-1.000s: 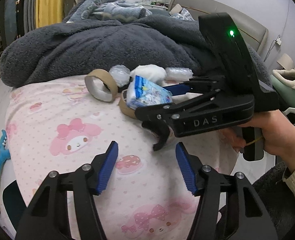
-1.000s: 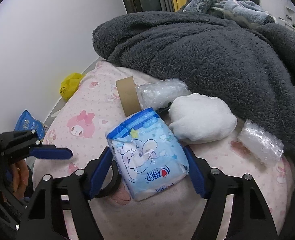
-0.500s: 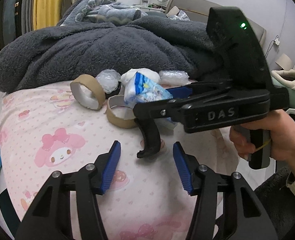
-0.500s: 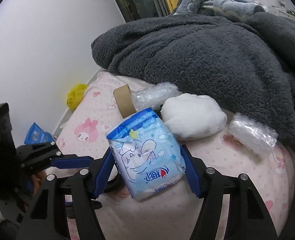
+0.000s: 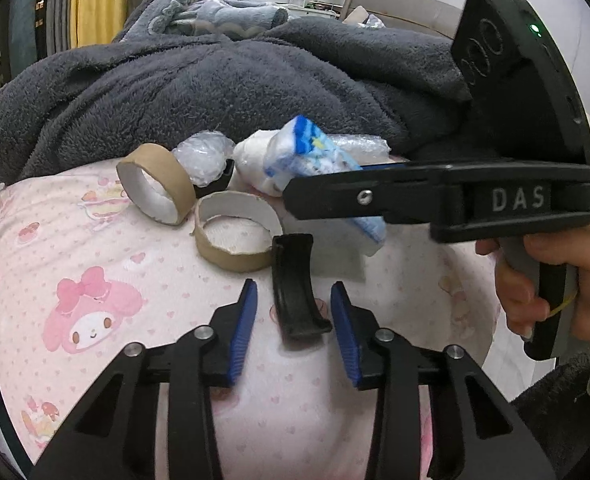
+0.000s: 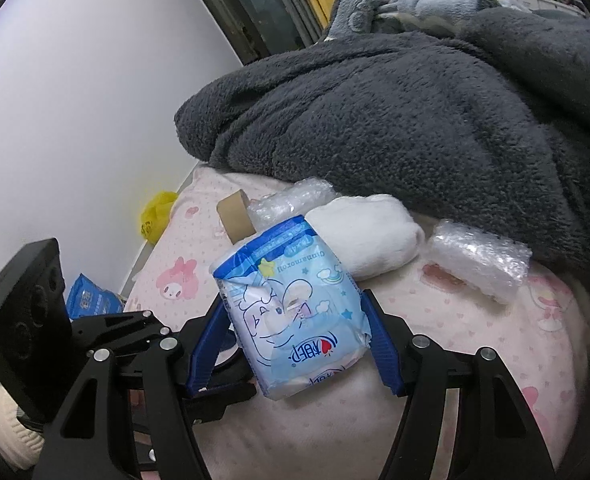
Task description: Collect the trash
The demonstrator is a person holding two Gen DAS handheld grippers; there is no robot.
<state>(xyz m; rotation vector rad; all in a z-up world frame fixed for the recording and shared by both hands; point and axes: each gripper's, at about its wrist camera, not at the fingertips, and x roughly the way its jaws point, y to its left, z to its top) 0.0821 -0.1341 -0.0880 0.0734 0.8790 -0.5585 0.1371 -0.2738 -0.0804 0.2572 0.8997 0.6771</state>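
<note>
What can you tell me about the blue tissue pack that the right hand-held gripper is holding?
The blue tissue pack is a soft, crinkled plastic packet, light blue with darker blue edges, printed with a white cartoon character, stars, a rainbow and red-and-blue lettering. It looks partly used and squashed. The right hand-held gripper clamps it between its blue pads at both sides, holding it tilted and seemingly clear of the pink cartoon bedsheet. Behind it lie a white wad and bubble wrap.

Far end of the blue tissue pack (image 5: pixel 315 160) behind the right tongs (image 5: pixel 327 196); small print illegible.
</note>
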